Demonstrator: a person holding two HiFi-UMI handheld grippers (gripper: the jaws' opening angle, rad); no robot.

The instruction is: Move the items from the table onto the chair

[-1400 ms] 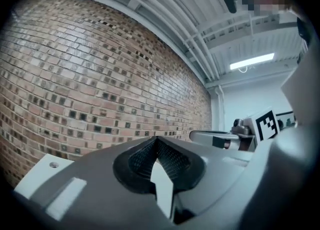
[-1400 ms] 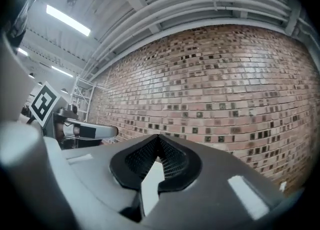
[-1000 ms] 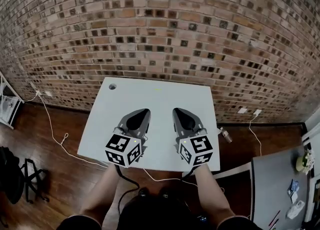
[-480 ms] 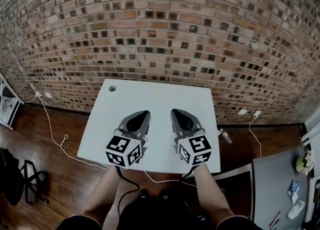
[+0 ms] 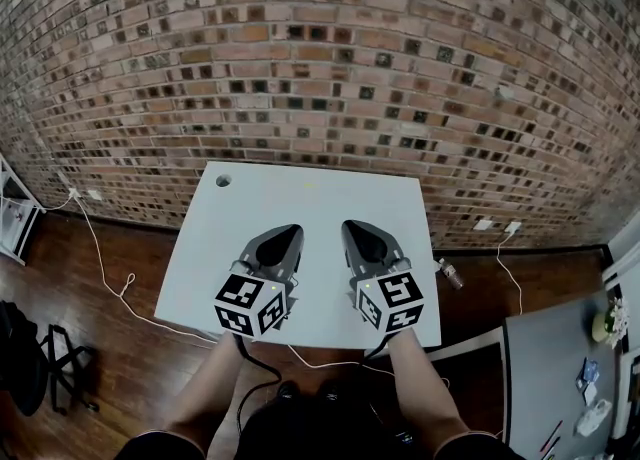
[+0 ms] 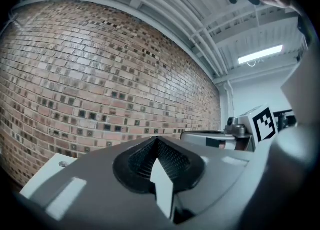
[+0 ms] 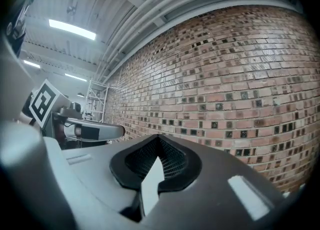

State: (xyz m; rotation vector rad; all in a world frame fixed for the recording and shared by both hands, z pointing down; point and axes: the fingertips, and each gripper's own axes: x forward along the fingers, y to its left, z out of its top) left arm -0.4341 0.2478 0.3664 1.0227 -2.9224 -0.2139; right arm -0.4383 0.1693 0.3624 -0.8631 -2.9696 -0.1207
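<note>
A white table (image 5: 310, 198) stands against the brick wall, and I see no items on its top. Both grippers hover over its near half, side by side, pointing at the wall. My left gripper (image 5: 290, 236) is shut with nothing between its jaws; in the left gripper view its ribbed pads (image 6: 167, 160) meet at the tip. My right gripper (image 5: 354, 229) is likewise shut and empty, and its pads (image 7: 170, 158) are pressed together. Each gripper view shows the other gripper's marker cube at its edge. No chair can be made out.
A brick wall (image 5: 330, 68) closes the far side. A small round hole (image 5: 223, 180) sits in the table's far left corner. White cables (image 5: 105, 268) trail on the wooden floor. A grey table (image 5: 550, 368) with small things stands at the right, a black bag (image 5: 25, 348) at the left.
Almost nothing: both grippers stay shut over the table, and the view has shifted very slightly.
</note>
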